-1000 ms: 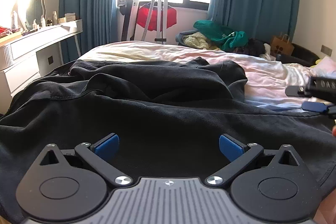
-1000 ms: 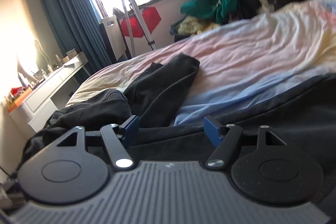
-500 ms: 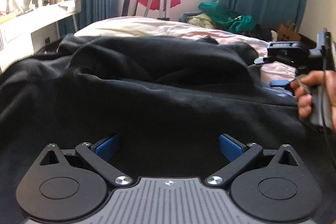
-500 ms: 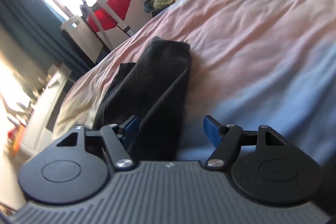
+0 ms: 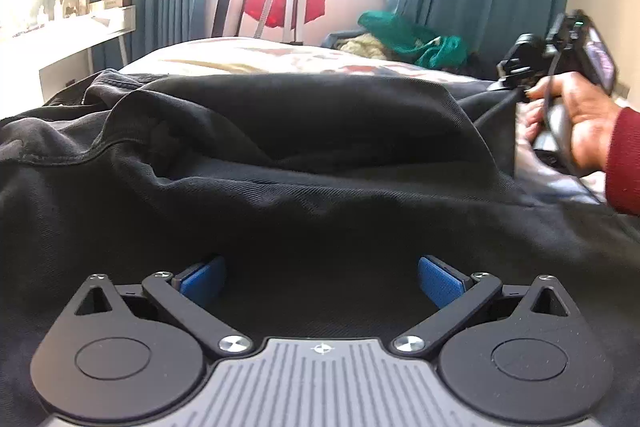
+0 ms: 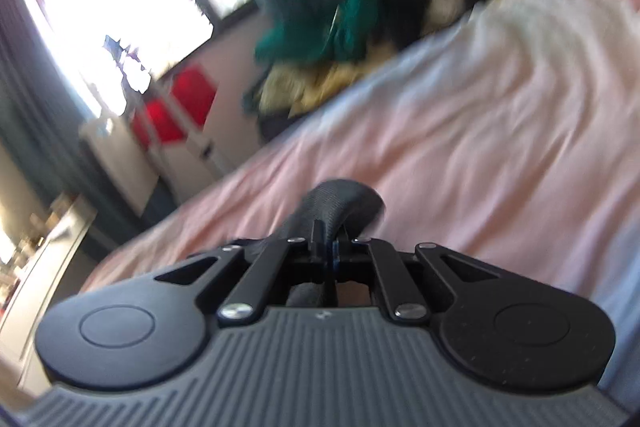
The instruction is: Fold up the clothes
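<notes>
A black garment point(image 5: 320, 167) lies rumpled across the bed and fills most of the left wrist view. My left gripper point(image 5: 320, 267) hovers low over its near part, open, with only flat cloth under its blue pads point(image 5: 202, 277). At the right of that view a hand point(image 5: 580, 123) in a dark red sleeve holds the other gripper at the garment's far right edge. In the right wrist view my right gripper point(image 6: 330, 247) is closing its jaws, and a fold of the black garment point(image 6: 340, 199) is pinched between them, standing up past the fingertips.
A pink and pale blue bedsheet point(image 6: 480, 147) stretches beyond the garment. A heap of green and yellow clothes point(image 5: 408, 39) sits past the bed's far side. A white dresser point(image 5: 80, 35) stands at the left, and a red item on a stand point(image 5: 284, 3) is by the window.
My right gripper swung toward the garment's edge and closed on a fold of it. My left gripper sank lower over the cloth, staying open.
</notes>
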`<state>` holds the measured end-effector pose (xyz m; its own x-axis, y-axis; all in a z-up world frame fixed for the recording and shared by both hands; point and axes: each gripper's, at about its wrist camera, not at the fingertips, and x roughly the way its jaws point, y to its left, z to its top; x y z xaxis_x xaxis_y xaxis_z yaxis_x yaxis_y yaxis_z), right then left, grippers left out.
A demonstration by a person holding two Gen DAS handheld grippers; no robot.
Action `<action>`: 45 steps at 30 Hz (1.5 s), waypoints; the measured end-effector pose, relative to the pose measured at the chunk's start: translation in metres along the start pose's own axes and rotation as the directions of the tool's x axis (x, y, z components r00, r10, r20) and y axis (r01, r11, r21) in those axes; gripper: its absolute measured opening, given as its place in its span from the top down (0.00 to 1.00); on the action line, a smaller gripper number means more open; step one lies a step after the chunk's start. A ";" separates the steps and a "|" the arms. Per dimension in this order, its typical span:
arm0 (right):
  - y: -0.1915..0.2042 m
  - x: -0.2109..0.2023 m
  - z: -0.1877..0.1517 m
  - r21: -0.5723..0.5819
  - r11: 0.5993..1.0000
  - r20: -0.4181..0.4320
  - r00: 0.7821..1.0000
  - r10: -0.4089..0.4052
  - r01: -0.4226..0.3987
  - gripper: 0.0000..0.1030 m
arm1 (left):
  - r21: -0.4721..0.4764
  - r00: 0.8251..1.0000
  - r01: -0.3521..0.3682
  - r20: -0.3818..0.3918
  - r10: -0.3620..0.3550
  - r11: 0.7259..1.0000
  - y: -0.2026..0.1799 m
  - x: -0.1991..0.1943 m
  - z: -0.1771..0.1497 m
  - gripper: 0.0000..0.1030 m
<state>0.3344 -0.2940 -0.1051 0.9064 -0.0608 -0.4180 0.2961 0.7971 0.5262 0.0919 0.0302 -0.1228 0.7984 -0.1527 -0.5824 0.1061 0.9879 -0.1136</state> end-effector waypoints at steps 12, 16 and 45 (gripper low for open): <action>-0.161 -0.066 0.034 0.238 0.958 0.018 0.985 -0.169 0.160 0.95 | 0.076 0.997 0.037 0.059 -0.041 0.996 -0.020 -0.014 -0.003 0.00; -0.202 -0.067 -0.006 0.364 0.920 -0.046 0.989 -0.141 0.148 0.95 | 0.075 0.999 0.017 0.045 -0.020 0.997 -0.019 -0.009 -0.005 0.00; -0.187 -0.077 -0.001 0.418 0.906 -0.119 0.993 -0.012 0.061 0.30 | 0.063 1.000 -0.030 0.003 0.030 0.998 -0.028 -0.005 -0.008 0.00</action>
<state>0.2087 -0.4380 -0.1723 0.8605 0.0012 -0.5094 0.4497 0.4678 0.7609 0.0801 0.0035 -0.1236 0.8030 -0.1232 -0.5831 0.1194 0.9918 -0.0452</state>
